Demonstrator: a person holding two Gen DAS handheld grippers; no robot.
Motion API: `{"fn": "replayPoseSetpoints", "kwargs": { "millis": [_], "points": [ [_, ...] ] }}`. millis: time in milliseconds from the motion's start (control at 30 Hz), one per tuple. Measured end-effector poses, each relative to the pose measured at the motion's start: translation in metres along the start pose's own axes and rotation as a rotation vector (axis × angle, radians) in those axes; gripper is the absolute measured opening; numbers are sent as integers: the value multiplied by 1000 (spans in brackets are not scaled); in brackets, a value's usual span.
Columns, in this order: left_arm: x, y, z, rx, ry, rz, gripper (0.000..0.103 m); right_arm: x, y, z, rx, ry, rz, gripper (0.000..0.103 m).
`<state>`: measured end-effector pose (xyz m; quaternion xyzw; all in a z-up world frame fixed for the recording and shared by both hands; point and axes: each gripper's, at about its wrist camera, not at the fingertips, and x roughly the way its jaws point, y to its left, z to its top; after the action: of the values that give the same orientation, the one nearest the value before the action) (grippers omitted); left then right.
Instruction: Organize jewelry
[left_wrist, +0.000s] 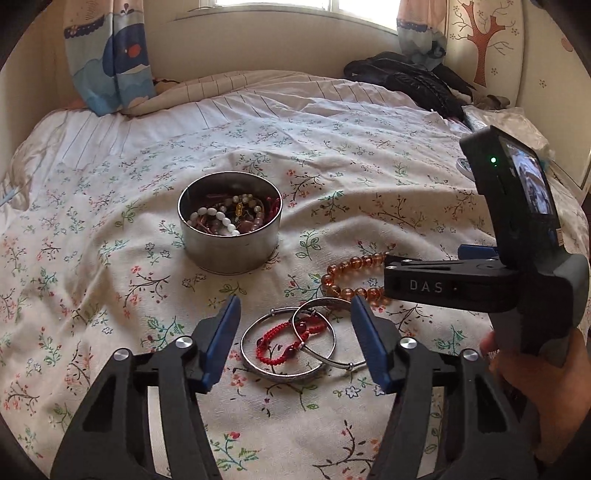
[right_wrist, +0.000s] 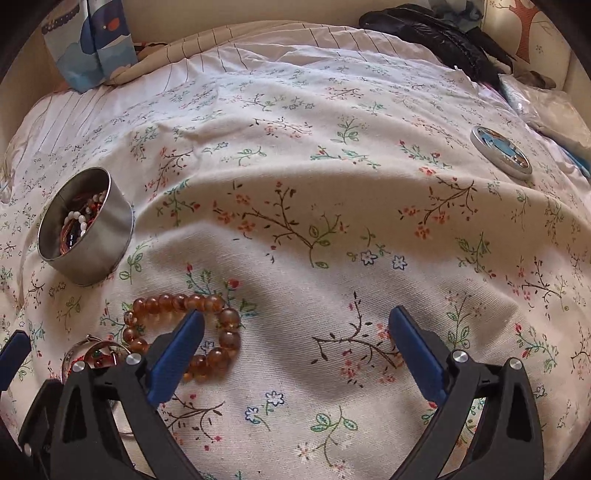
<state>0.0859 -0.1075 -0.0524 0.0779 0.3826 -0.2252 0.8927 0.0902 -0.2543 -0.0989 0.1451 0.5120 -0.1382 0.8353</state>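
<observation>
left tool (left_wrist: 293, 341) stands spread above the bed (left_wrist: 332, 177), its blue pads on either side of two silver bangles (left_wrist: 288, 345) and a red cord bracelet (left_wrist: 286, 338), not pressing on them; right tool (right_wrist: 295, 354) gapes wide over bare floral sheet, holding nothing. an amber bead bracelet (right_wrist: 184, 332) lies just beside the bangles (partly behind the right tool's finger); a round tin (left_wrist: 229, 227) full of beaded jewelry sits further back; a round lid (right_wrist: 500, 152) lies well apart.
</observation>
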Motion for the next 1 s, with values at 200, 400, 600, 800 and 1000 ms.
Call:
{"fn": "replayPoseSetpoints", "kwargs": {
  "millis": [200,400,600,800,1000],
  "points": [
    [28,-14,3,59,76,-7,30,3,-1,1,7,9,10,96],
    [32,-16,0,66,108,-13,0,5,0,1,2,14,6,96],
    [5,24,4,-111,40,-46,0,3,-1,0,8,10,12,96],
    [18,15,4,-56,81,-72,1,0,-4,-1,26,1,26,96],
    [39,-3,-1,20,149,-21,31,1,-2,1,21,2,31,96]
  ]
}}
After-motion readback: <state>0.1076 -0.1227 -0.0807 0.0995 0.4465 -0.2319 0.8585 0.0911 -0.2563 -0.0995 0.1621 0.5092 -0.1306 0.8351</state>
